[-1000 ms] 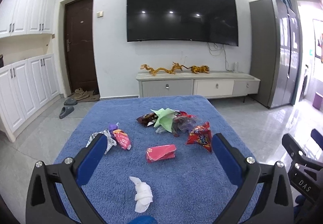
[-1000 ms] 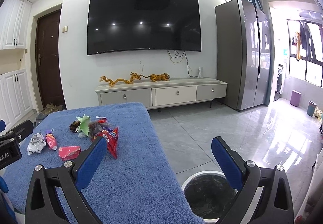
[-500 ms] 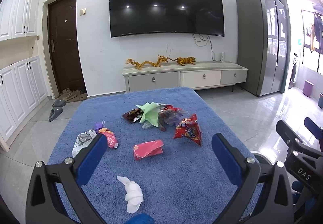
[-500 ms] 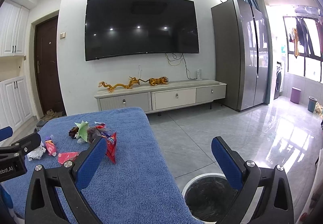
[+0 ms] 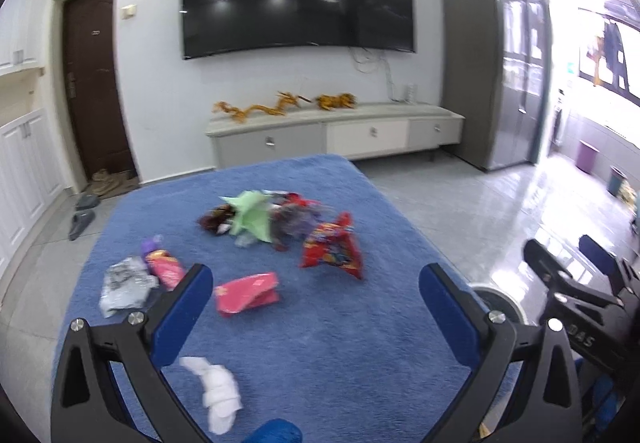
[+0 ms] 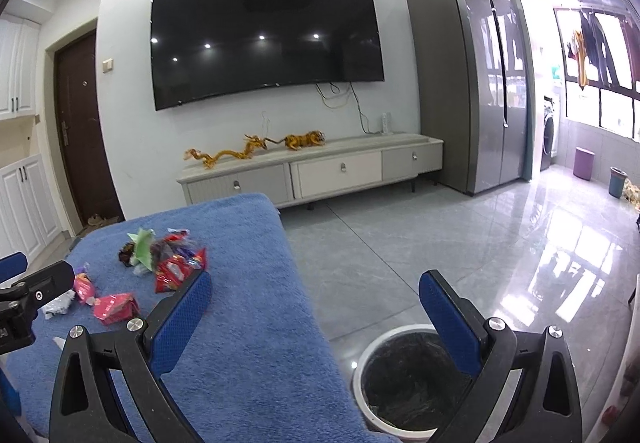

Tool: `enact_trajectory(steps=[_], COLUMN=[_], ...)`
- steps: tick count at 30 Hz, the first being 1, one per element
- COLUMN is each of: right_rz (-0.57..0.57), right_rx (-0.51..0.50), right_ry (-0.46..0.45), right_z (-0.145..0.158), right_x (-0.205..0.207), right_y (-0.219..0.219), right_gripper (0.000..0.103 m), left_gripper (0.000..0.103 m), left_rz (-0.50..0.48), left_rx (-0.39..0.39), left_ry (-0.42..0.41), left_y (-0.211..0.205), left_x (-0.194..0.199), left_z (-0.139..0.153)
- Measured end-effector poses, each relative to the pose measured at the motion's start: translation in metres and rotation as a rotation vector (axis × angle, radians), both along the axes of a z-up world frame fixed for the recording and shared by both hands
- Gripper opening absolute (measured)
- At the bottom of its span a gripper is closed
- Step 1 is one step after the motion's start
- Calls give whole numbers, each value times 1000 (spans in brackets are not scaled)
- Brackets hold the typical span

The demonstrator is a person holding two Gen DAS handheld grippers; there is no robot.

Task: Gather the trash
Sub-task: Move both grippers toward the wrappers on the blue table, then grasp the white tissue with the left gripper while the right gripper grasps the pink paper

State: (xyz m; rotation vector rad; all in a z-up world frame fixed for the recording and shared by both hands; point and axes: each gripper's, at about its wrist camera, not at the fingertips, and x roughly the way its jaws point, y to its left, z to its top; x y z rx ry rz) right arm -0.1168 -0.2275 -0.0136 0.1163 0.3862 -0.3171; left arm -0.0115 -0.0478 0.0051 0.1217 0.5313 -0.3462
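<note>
1. The left gripper (image 5: 316,297) hangs over the near part of a table covered with a blue towel (image 5: 340,343); its jaws are spread wide with nothing between them.
2. The right gripper (image 6: 314,307) is off the table's right edge, jaws also wide apart and empty, above the floor and a bin (image 6: 404,379) with a white rim and a dark liner.
3. The trash lies scattered on the towel. A crumpled white tissue (image 5: 216,391) is nearest, just in front of the left gripper's left finger.
4. A pink wrapper (image 5: 246,291) lies near the middle, and a red snack bag (image 5: 332,251) sits to its far right.
5. To the left lie a silver wrapper (image 5: 122,283) and, touching it, a pink and purple packet (image 5: 164,263).
6. Farther back is a pile of mixed wrappers with a green paper (image 5: 252,215) on top.
7. The bin stands on the floor just beside the table's near right corner.
</note>
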Motion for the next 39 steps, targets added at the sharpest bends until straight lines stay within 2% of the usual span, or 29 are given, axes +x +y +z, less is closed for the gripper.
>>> enact_trajectory(steps=[7,10,14,18,20,25,28,30,32,36,39], right_rz=[-64,-85,-66,36,116,302,458,553,665,761,802], right_rx=[6,-3,-20,-42,-47,-14,7,15,39,41,45], right_ry=[53,90,129,158,179,236,273,302,331,382,425], right_z=[-6,-9,-9,-7,-6,-7,-12,-17,-24,-39,-52], right_x=[3,8,17,32,45,81,102,113,126,147,163], right_y=[-22,-28,-21,0,16,56,89,111,136,167,179], right_gripper=[103,103,103,103,103,103,97,97,97,97,97], left_gripper=[103,103,103,103,103,99,92,80,73,63,63], left_rz=[-131,-134,-102,-31,-3,34,22,10,-9,-35,-48], left_rx=[28,39,21,23,33,-8,-47,-68,-79,-78,-56], left_ry=[-25,-40,-10,30,79,203,241,264,284,325,287], left_y=[-25,-23,1,41,62,106,117,121,122,120,118], left_x=[-12,-11,1,15,21,29,31,33,35,33,24], left_z=[-8,-11,-19,-34,-50,-84,-93,-99,-104,-117,-119])
